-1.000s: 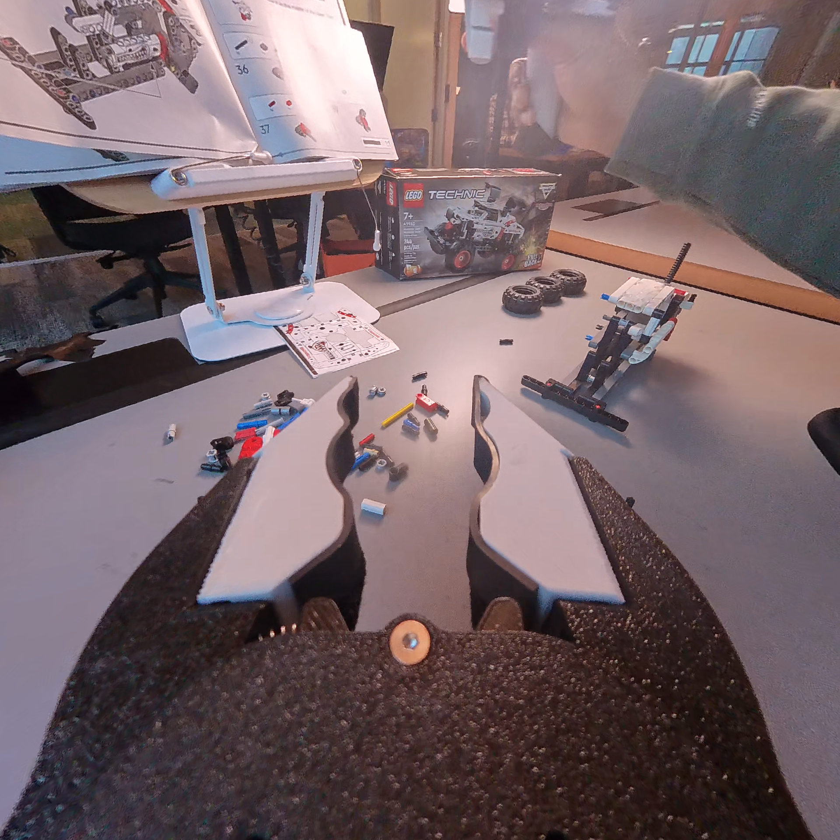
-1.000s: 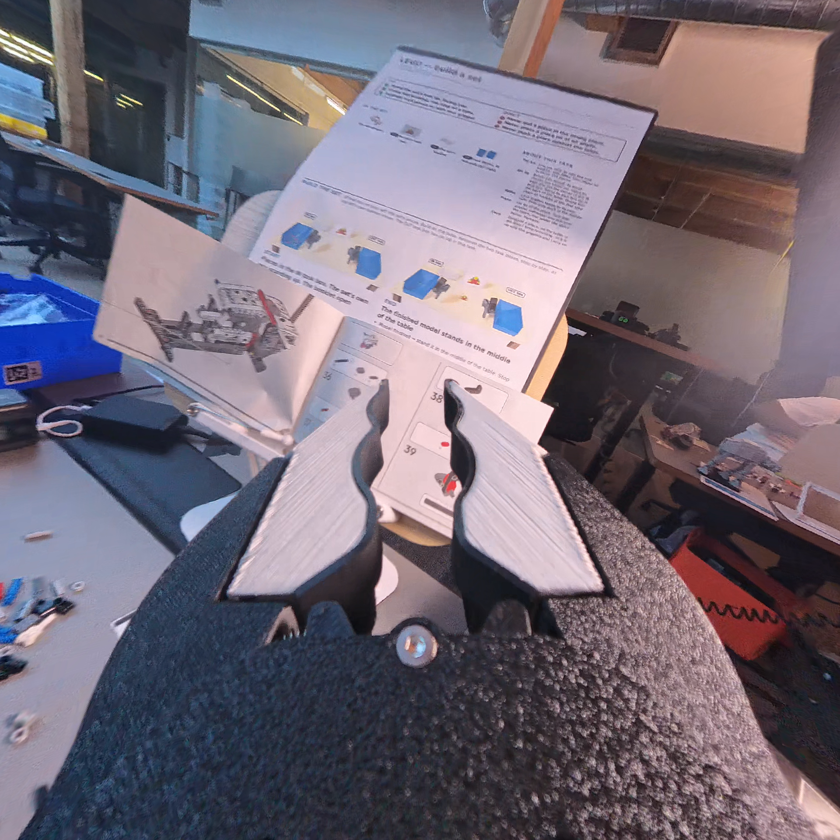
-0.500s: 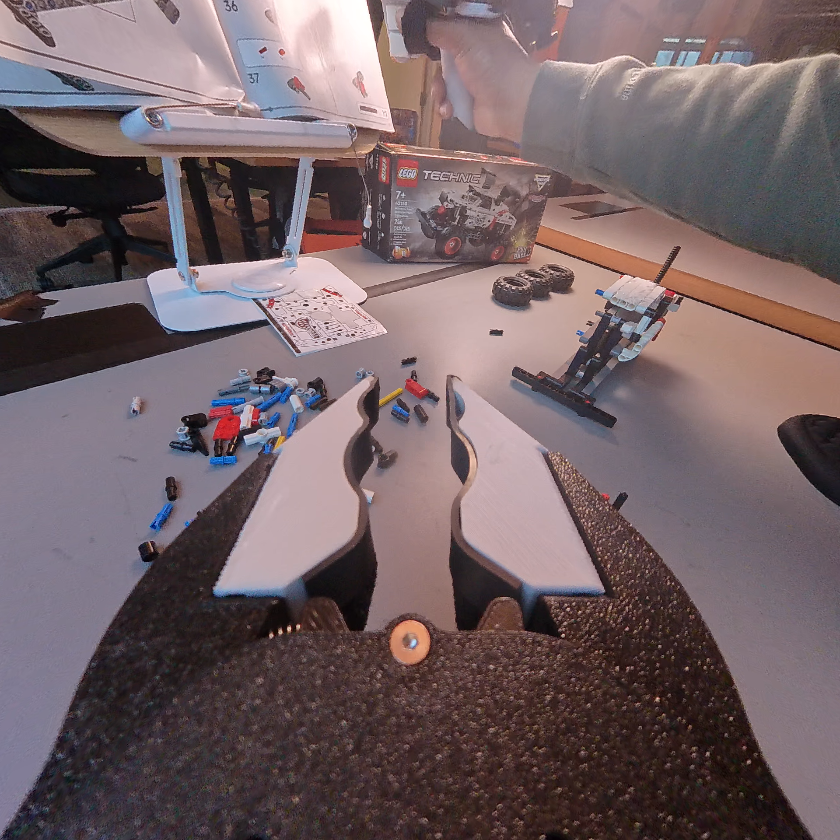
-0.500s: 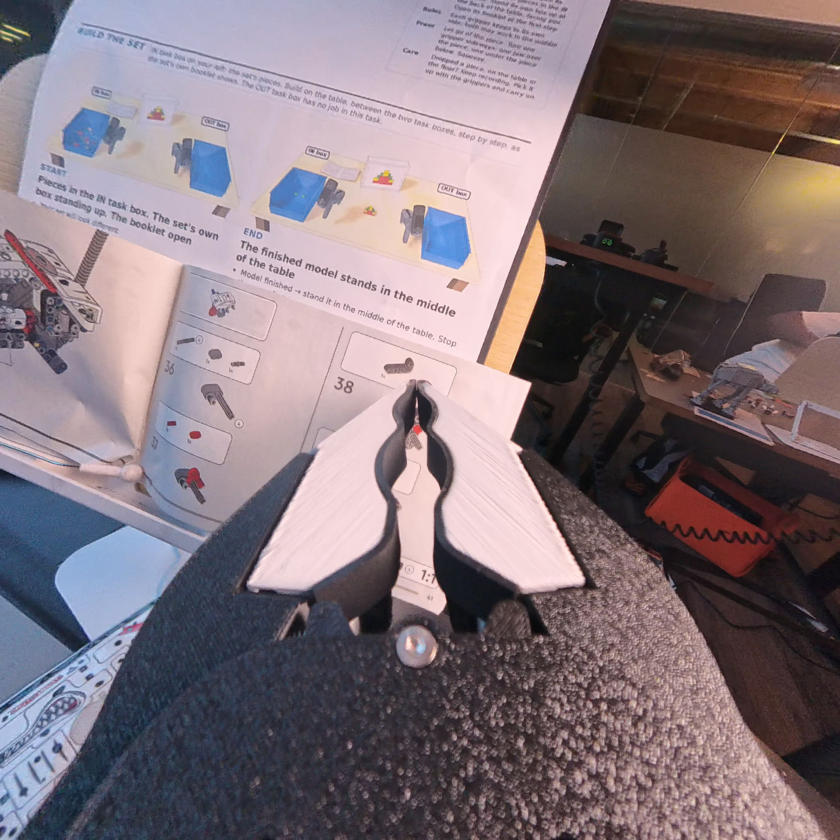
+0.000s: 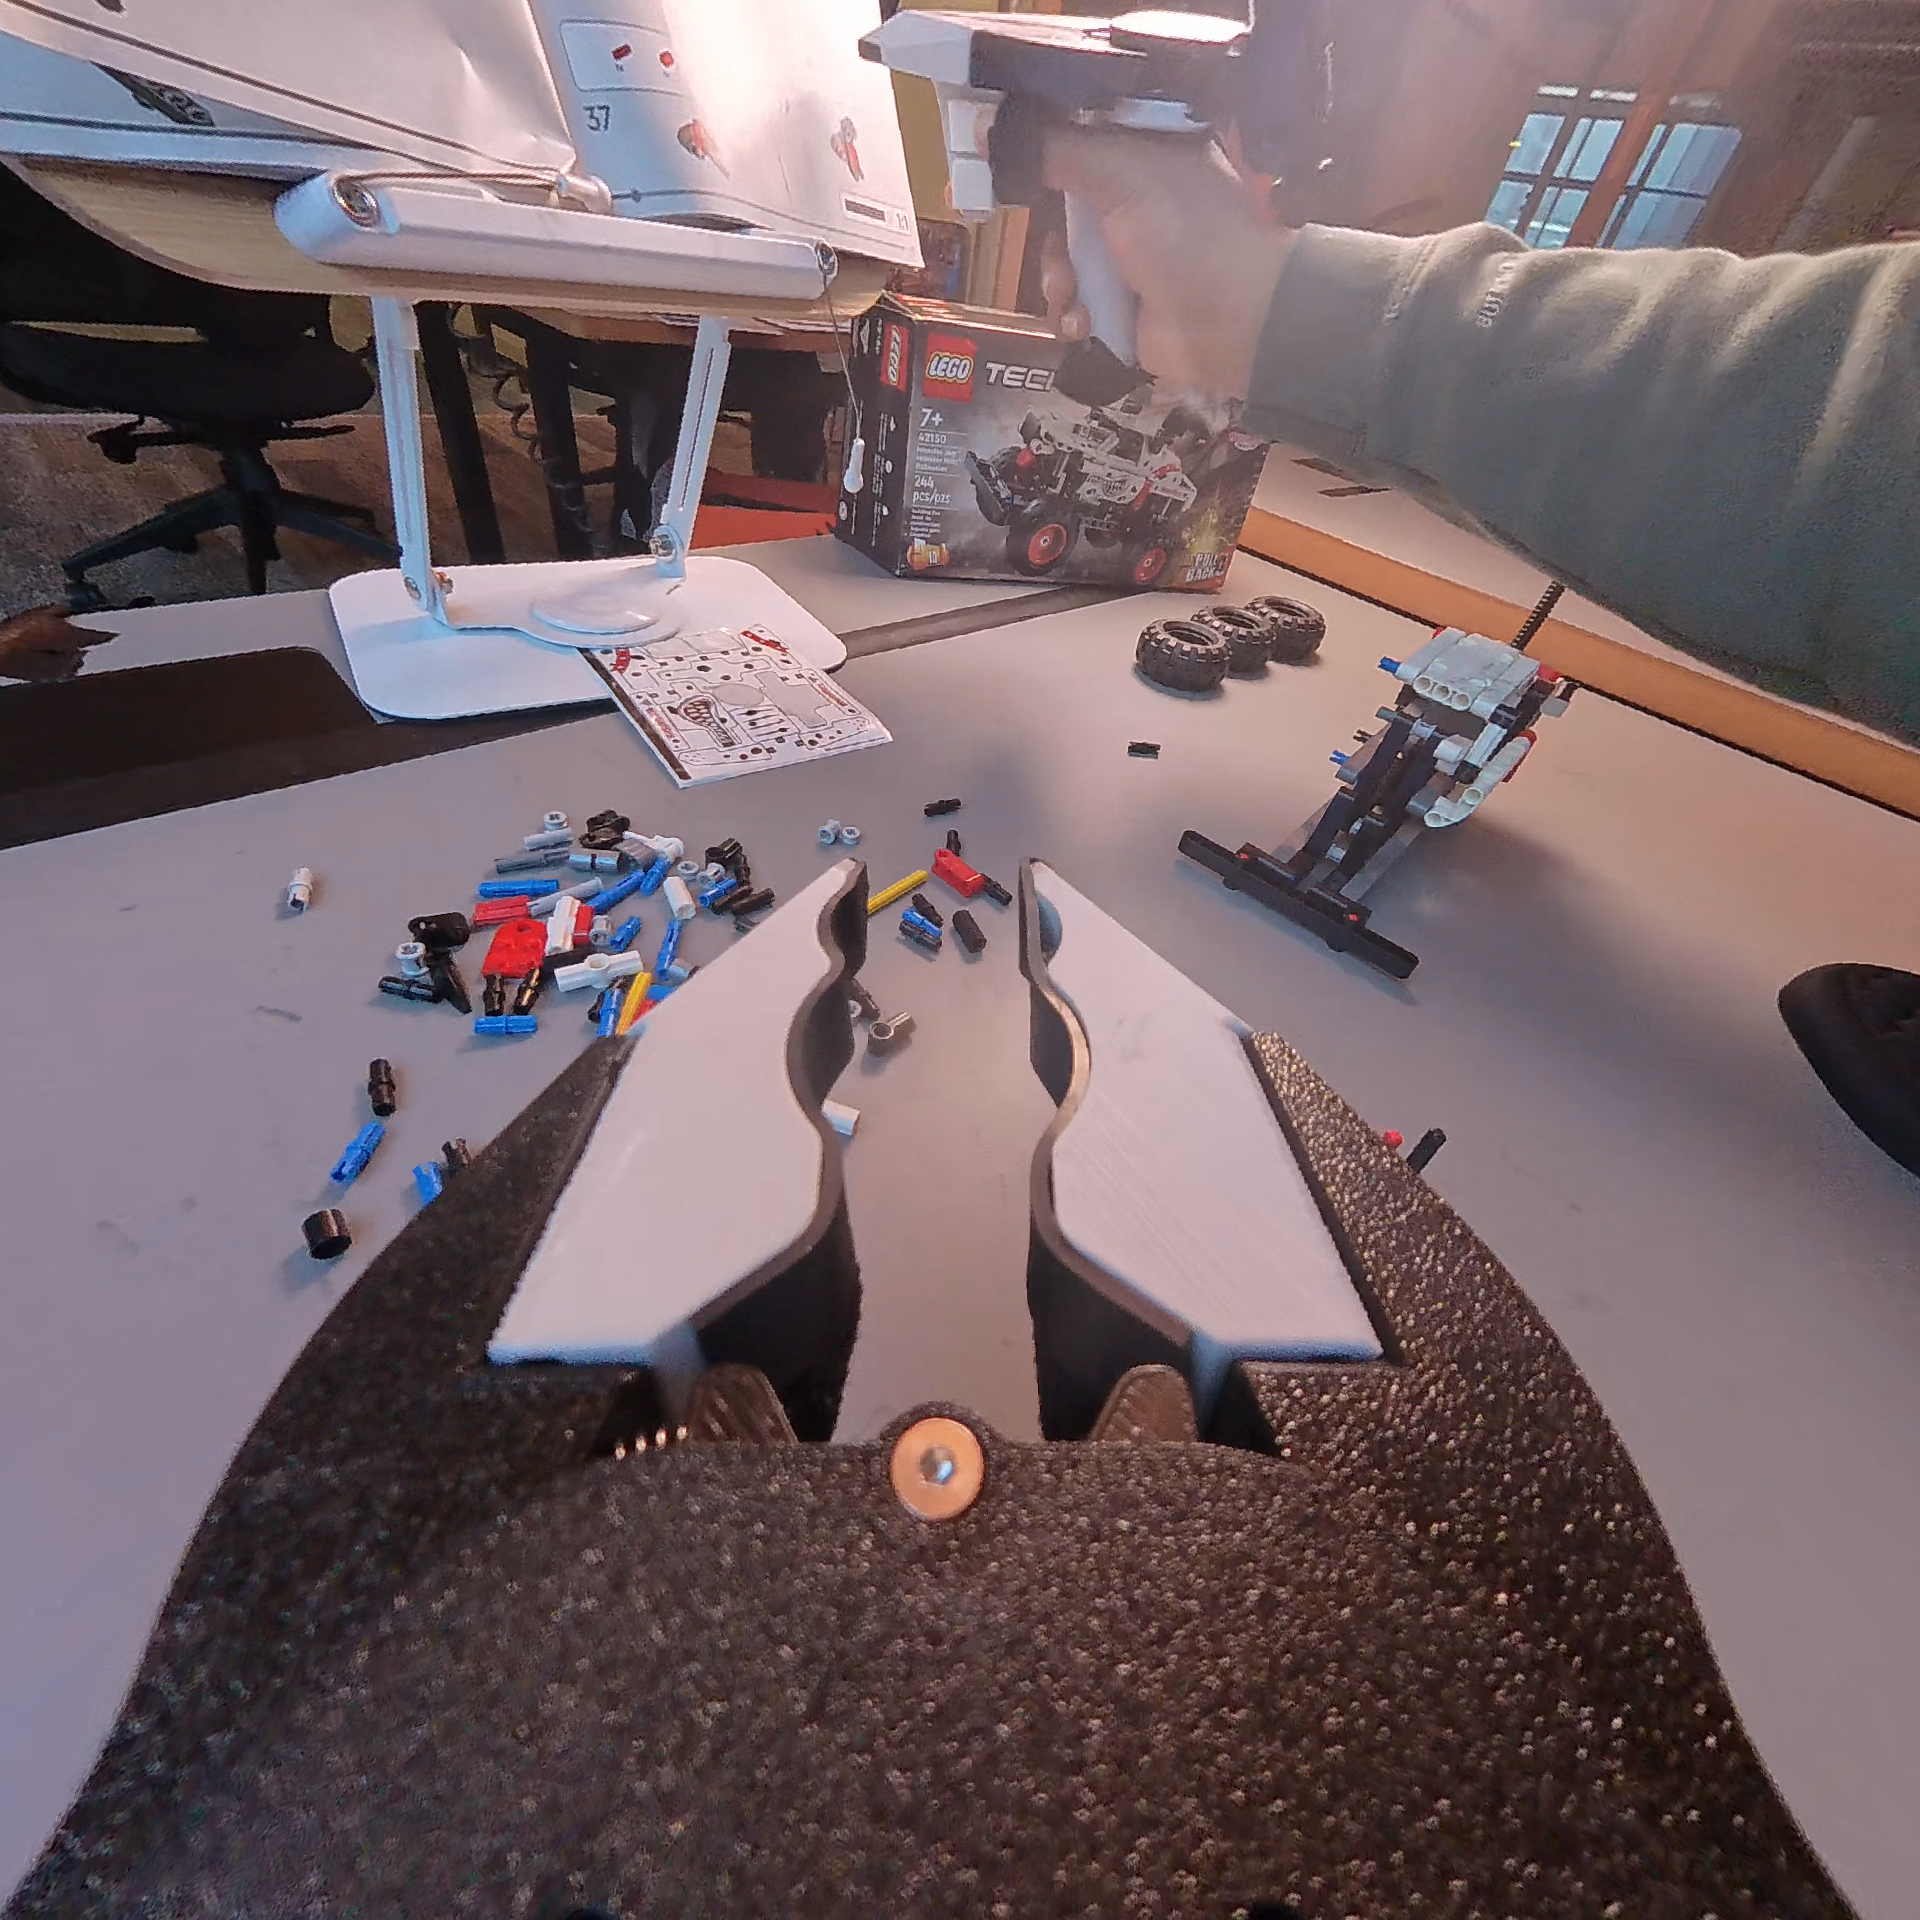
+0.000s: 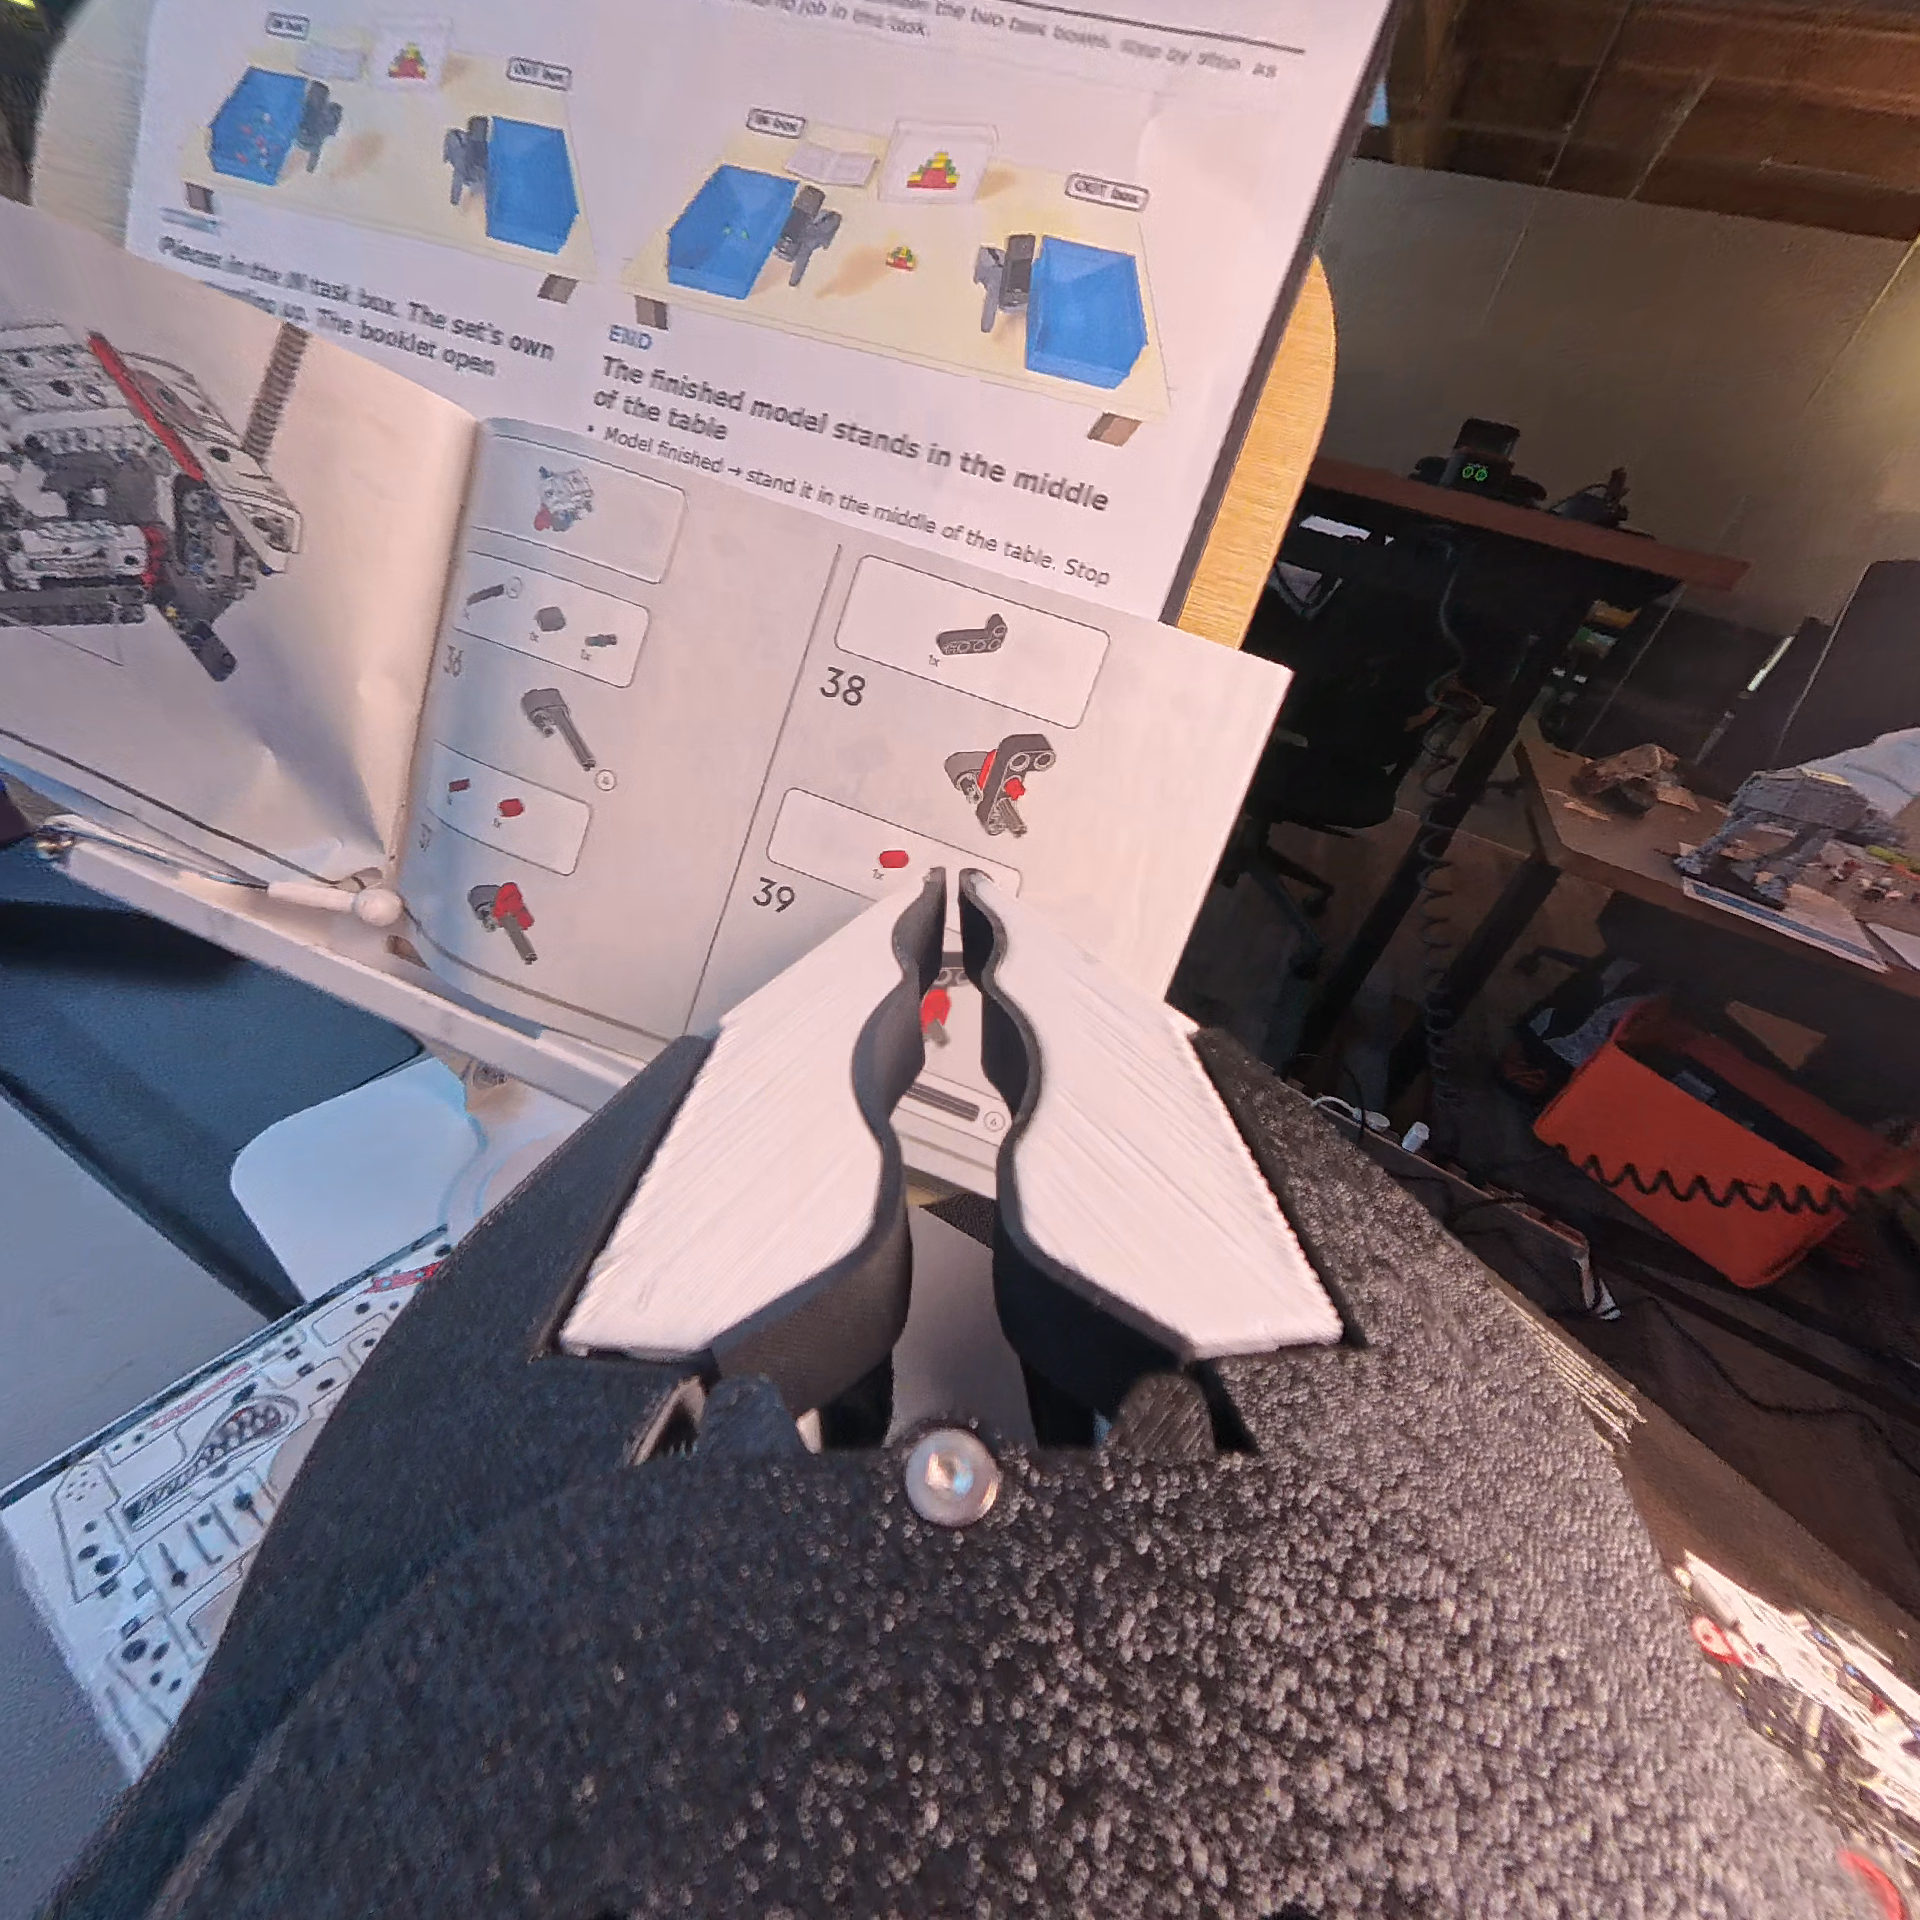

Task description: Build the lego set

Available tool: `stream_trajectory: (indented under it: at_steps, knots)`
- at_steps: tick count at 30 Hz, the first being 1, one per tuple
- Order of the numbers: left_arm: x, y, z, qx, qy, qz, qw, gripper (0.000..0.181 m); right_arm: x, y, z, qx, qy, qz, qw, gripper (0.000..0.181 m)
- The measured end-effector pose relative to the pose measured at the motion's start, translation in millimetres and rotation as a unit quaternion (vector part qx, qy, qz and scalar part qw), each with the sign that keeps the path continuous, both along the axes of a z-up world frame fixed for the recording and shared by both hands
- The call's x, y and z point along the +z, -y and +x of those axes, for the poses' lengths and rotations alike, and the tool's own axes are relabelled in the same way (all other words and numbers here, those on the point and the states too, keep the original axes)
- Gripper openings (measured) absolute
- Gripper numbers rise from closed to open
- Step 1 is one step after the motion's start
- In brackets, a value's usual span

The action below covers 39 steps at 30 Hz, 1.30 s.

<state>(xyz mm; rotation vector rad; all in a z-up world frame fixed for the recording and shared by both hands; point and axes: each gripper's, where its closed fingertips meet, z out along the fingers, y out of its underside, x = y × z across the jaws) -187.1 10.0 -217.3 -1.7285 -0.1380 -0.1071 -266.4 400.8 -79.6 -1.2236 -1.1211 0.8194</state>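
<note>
My left gripper (image 5: 940, 883) is open and empty, hovering low over the grey table (image 5: 1558, 1143). Loose red, blue, black and grey pieces (image 5: 561, 935) lie just ahead and left of its fingertips. A half-built black, white and grey model (image 5: 1392, 790) leans on the table at the right, with three black tyres (image 5: 1231, 639) behind it. My right gripper (image 6: 954, 881) is raised in front of the open instruction booklet (image 6: 644, 748) on its stand, jaws almost together with only a sliver of gap. I cannot tell whether it pinches the page. It also shows in the left wrist view (image 5: 1049, 62), held in a hand.
The set's box (image 5: 1049, 457) stands at the back. A sticker sheet (image 5: 738, 707) lies by the white stand base (image 5: 468, 623). A green sleeve (image 5: 1610, 416) crosses above the model. A printed sheet (image 6: 831, 208) stands behind the booklet. An orange crate (image 6: 1704, 1164) sits on the floor. The grippers' ends are close to 40 cm from one another.
My right gripper moved in close to the booklet and went from open to nearly shut. My left gripper drew back a little over the pieces, narrowed, then spread slightly.
</note>
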Motion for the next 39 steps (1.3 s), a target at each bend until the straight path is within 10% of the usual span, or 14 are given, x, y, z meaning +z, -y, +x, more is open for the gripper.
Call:
stream_trajectory:
  at_steps: [11,20,29,39]
  knots:
    - [-3,11,-32,0.055,-0.008,-0.025,0.998,0.027,-45,186,69,0.243,0.157,0.049,0.956,0.014]
    - [-16,14,-43,0.074,-0.022,-0.062,0.995,0.026,-75,316,169,0.287,0.131,0.014,0.949,0.019]
    - [-29,10,-61,0.106,-0.034,-0.102,0.988,0.031,-130,310,243,0.174,0.049,-0.086,0.98,0.038]
    - [-11,-43,-112,0.138,-0.018,-0.162,0.977,0.023,-126,309,246,0.194,0.024,-0.105,0.975,0.038]
